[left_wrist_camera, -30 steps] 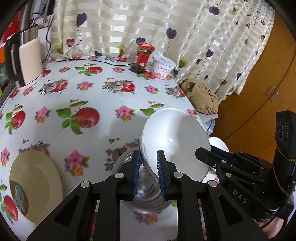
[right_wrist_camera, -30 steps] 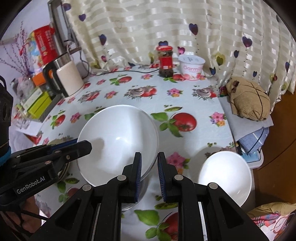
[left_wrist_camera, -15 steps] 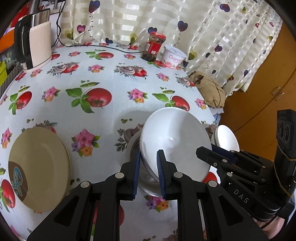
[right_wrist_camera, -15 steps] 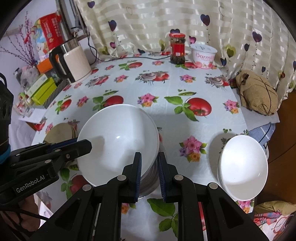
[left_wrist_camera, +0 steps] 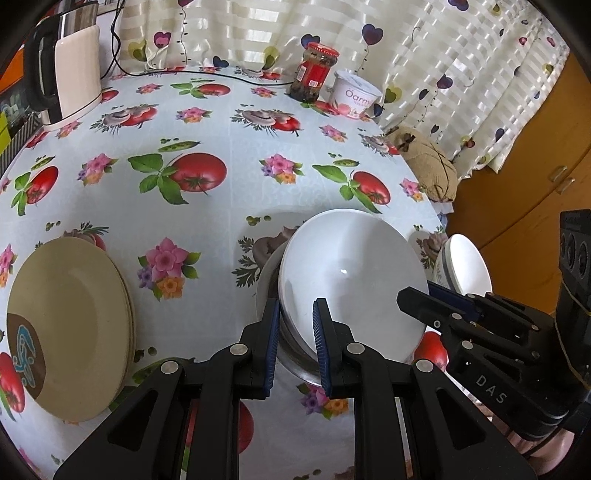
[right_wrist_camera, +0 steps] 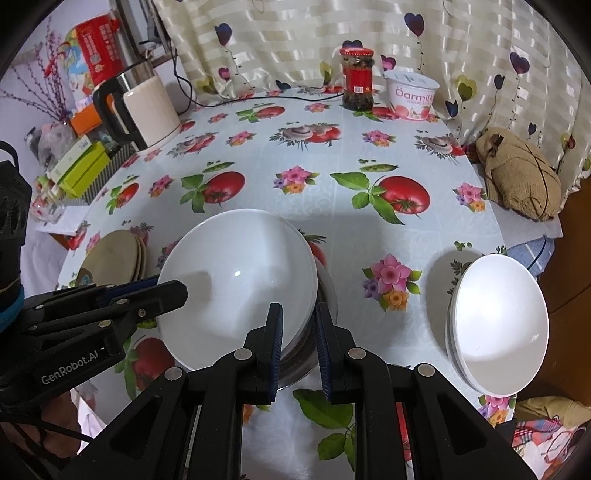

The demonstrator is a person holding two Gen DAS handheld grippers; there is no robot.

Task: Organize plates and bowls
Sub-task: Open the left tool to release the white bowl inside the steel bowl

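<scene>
Fruit-and-flower tablecloth everywhere, covering a round table backed by a striped curtain with little hearts. At the far edge sit a red-lidded jar and a yogurt tub just beside it, and off to one side there's a cream kettle with its cord trailing behind.

So the main thing: 1 big white bowl is held from 2 sides at once. The left gripper has its blue pads on either side of the bowl's near rim, pinching it, and the right gripper is clamped on the opposite rim the same way. The bowl sits tilted over a shiny metal bowl on the table, right on top of it; can't tell if it's actually resting in it or a hair above.

Left of that is a stack of beige plates with a brown-and-blue design on the top one. Over on the right edge of the table is another stack of white bowls, well apart from the held one. A tan cloth bundle sits past the table's edge near the curtain.
</scene>
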